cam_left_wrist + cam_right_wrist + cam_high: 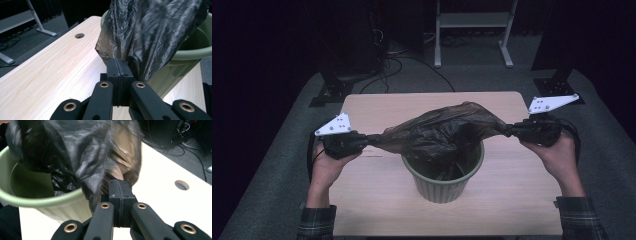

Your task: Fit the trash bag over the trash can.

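Note:
A dark, thin plastic bag [442,131] is stretched wide above a green ribbed bin [443,186] that stands at the table's front middle. The bag's lower part hangs down into the bin. My left gripper [371,138] is shut on the bag's left edge, and my right gripper [511,130] is shut on its right edge. In the left gripper view the jaws [120,65] meet on bunched film beside the bin's rim [195,51]. The right gripper view shows the jaws [118,186] pinching the bag [82,152] over the bin [37,202].
The light wooden table [377,107] has a cable hole [79,35] near one corner. Behind the table stand a white desk frame [474,30], dark equipment and loose cables [397,65] on grey carpet.

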### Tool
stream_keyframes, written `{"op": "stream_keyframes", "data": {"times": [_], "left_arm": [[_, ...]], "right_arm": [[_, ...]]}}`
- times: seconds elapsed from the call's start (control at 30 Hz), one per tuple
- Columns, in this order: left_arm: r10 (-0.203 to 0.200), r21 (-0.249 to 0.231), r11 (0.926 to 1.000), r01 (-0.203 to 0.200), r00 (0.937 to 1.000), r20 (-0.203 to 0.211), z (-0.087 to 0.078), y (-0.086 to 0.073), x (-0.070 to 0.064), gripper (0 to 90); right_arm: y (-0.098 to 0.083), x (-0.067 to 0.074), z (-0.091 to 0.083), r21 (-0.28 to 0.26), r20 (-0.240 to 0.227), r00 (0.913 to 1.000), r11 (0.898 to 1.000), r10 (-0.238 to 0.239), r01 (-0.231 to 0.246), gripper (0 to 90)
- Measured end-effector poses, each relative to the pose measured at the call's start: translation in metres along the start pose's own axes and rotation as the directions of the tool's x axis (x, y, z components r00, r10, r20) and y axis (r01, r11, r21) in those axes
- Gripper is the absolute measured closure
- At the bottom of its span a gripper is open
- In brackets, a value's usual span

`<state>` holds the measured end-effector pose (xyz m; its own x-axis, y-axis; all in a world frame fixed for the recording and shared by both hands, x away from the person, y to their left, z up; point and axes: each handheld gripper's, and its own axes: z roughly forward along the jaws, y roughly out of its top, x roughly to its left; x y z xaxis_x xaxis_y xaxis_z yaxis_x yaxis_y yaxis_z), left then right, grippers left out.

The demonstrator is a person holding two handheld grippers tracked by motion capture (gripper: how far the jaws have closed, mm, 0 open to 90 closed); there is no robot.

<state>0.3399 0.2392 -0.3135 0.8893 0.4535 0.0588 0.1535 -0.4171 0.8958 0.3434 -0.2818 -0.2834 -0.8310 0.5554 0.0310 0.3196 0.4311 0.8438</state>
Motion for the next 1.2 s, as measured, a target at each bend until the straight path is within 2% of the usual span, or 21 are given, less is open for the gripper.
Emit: {"op": "stream_keyframes", "data": {"times": [0.17, 0.3, 0.33, 0.37, 0.43, 0.47, 0.63, 0.67, 0.8, 0.83, 0.87, 0.9, 0.93, 0.97, 1.0, 1.03, 1.07, 1.1, 1.13, 1.17, 1.2], "left_arm": [[-0.013, 0.000, 0.9999, 0.013, 0.9998, -0.015, 0.000, -0.004, 0.002, 89.8], [-0.022, -0.034, 0.9992, 0.022, 0.9995, 0.023, 0.002, -0.002, 0.001, 89.6], [-0.022, -0.053, 0.9983, 0.024, 0.9989, 0.042, 0.005, -0.001, 0.001, 89.5], [-0.023, -0.062, 0.9977, 0.025, 0.9987, 0.047, 0.006, 0.000, 0.000, 88.8], [-0.022, -0.069, 0.9973, 0.026, 0.9983, 0.054, 0.007, 0.000, 0.000, 88.2], [-0.019, -0.080, 0.9965, 0.023, 0.9980, 0.060, 0.008, 0.002, -0.001, 88.0], [-0.015, -0.091, 0.9956, 0.023, 0.9967, 0.079, 0.011, 0.005, -0.003, 88.0], [-0.010, -0.094, 0.9954, 0.018, 0.9957, 0.092, 0.015, 0.007, -0.005, 88.0], [-0.003, -0.090, 0.9958, 0.012, 0.9944, 0.106, 0.020, 0.008, -0.008, 88.0], [-0.003, -0.090, 0.9958, 0.012, 0.9944, 0.106, 0.020, 0.008, -0.008, 88.0], [-0.002, -0.094, 0.9955, 0.012, 0.9939, 0.110, 0.022, 0.009, -0.009, 88.0], [-0.002, -0.094, 0.9955, 0.012, 0.9939, 0.110, 0.022, 0.009, -0.009, 88.0], [-0.001, -0.094, 0.9955, 0.012, 0.9936, 0.113, 0.023, 0.009, -0.010, 88.0], [-0.001, -0.094, 0.9955, 0.012, 0.9936, 0.113, 0.023, 0.009, -0.010, 88.0], [0.002, -0.092, 0.9958, 0.008, 0.9936, 0.113, 0.023, 0.009, -0.010, 88.0], [0.003, -0.090, 0.9959, 0.007, 0.9936, 0.113, 0.023, 0.009, -0.010, 88.0], [0.004, -0.087, 0.9962, 0.006, 0.9938, 0.111, 0.023, 0.009, -0.011, 88.0], [0.004, -0.087, 0.9962, 0.006, 0.9938, 0.111, 0.023, 0.009, -0.011, 88.1], [0.001, -0.087, 0.9962, 0.008, 0.9938, 0.112, 0.022, 0.008, -0.011, 88.1], [0.001, -0.087, 0.9962, 0.008, 0.9938, 0.112, 0.022, 0.008, -0.011, 88.1], [-0.002, -0.088, 0.9960, 0.011, 0.9939, 0.111, 0.021, 0.008, -0.011, 88.1]], "right_arm": [[-0.011, -0.001, 0.001, 0.021, 0.021, 0.9997, 1.000, 0.011, -0.011, 90.0], [-0.015, -0.005, -0.006, -0.001, 0.018, 0.9995, 1.000, 0.028, -0.028, 88.3], [-0.014, -0.006, -0.010, -0.038, 0.035, 0.9987, 0.999, 0.038, -0.036, 73.0], [-0.013, -0.007, -0.013, -0.059, 0.023, 0.9983, 0.997, 0.053, -0.051, 66.2], [-0.012, -0.008, -0.016, -0.086, 0.022, 0.9979, 0.995, 0.062, -0.060, 63.6], [-0.008, -0.008, -0.022, -0.125, -0.004, 0.9979, 0.990, 0.064, -0.064, 61.6], [0.004, -0.002, -0.027, -0.159, -0.034, 0.9984, 0.986, 0.045, -0.050, 56.4], [0.010, 0.001, -0.025, -0.171, -0.077, 0.9962, 0.984, 0.039, -0.052, 49.9], [0.021, 0.010, -0.014, -0.177, -0.143, 0.9896, 0.983, 0.017, -0.043, 41.9], [0.021, 0.010, -0.014, -0.177, -0.143, 0.9896, 0.983, 0.017, -0.043, 41.9], [0.026, 0.013, -0.007, -0.159, -0.163, 0.9865, 0.986, 0.013, -0.040, 40.1], [0.026, 0.013, -0.007, -0.159, -0.163, 0.9865, 0.986, 0.013, -0.040, 40.1], [0.028, 0.015, -0.001, -0.141, -0.190, 0.9819, 0.989, 0.005, -0.032, 54.3], [0.028, 0.017, 0.001, -0.137, -0.192, 0.9814, 0.990, -0.008, -0.019, 62.2], [0.028, 0.017, 0.001, -0.137, -0.192, 0.9814, 0.990, -0.008, -0.019, 62.2], [0.027, 0.021, 0.003, -0.145, -0.193, 0.9805, 0.989, -0.036, 0.008, 70.2], [0.025, 0.027, 0.004, -0.158, -0.252, 0.9658, 0.987, -0.061, 0.021, 82.2], [0.025, 0.027, 0.004, -0.158, -0.252, 0.9658, 0.987, -0.061, 0.021, 82.2], [0.020, 0.036, 0.004, -0.167, -0.294, 0.9517, 0.985, -0.088, 0.039, 86.4], [0.020, 0.036, 0.004, -0.167, -0.294, 0.9517, 0.985, -0.088, 0.039, 86.4], [0.016, 0.041, 0.004, -0.164, -0.308, 0.9458, 0.985, -0.104, 0.055, 88.1]]}}
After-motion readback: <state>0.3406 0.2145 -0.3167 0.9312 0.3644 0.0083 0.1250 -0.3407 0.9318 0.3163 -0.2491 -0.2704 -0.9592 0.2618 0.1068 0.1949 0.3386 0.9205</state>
